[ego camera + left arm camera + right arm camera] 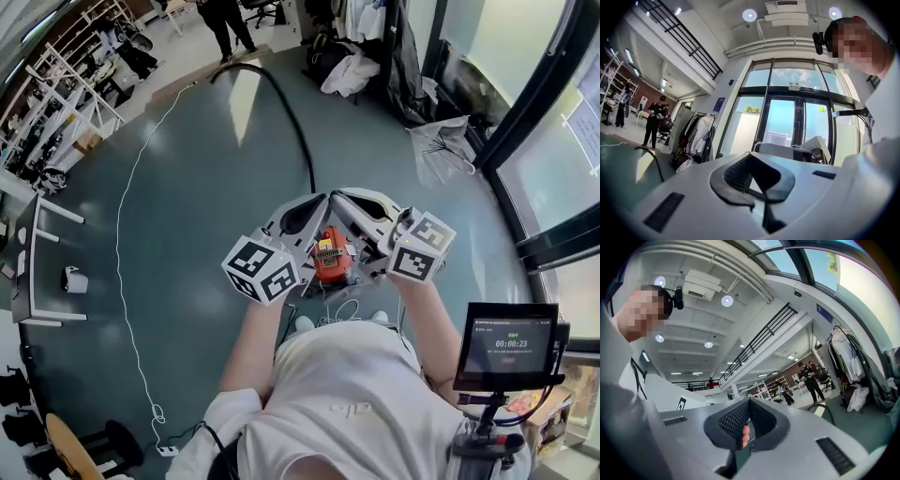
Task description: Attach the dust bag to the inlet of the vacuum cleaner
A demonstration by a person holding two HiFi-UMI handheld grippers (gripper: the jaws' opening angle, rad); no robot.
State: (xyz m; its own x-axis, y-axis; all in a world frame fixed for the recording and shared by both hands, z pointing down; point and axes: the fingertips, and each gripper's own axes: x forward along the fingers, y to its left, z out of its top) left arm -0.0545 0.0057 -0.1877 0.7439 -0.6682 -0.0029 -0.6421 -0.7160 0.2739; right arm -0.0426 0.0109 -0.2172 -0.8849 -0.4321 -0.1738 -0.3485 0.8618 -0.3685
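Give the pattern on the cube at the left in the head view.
Black square markers on white; the cube shows best in the head view.

Glossy smooth teal floor (187, 169), matt grey plastic left claw (752, 176), white cloth shirt (347, 394)

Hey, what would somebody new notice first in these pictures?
Two white tongs with black-and-white marker cubes, the left tongs and right tongs, are held side by side in front of the person in a white T-shirt, both shut, tips nearly meeting. A small orange boxy device sits between them, and a long black hose curves across the teal floor beyond.
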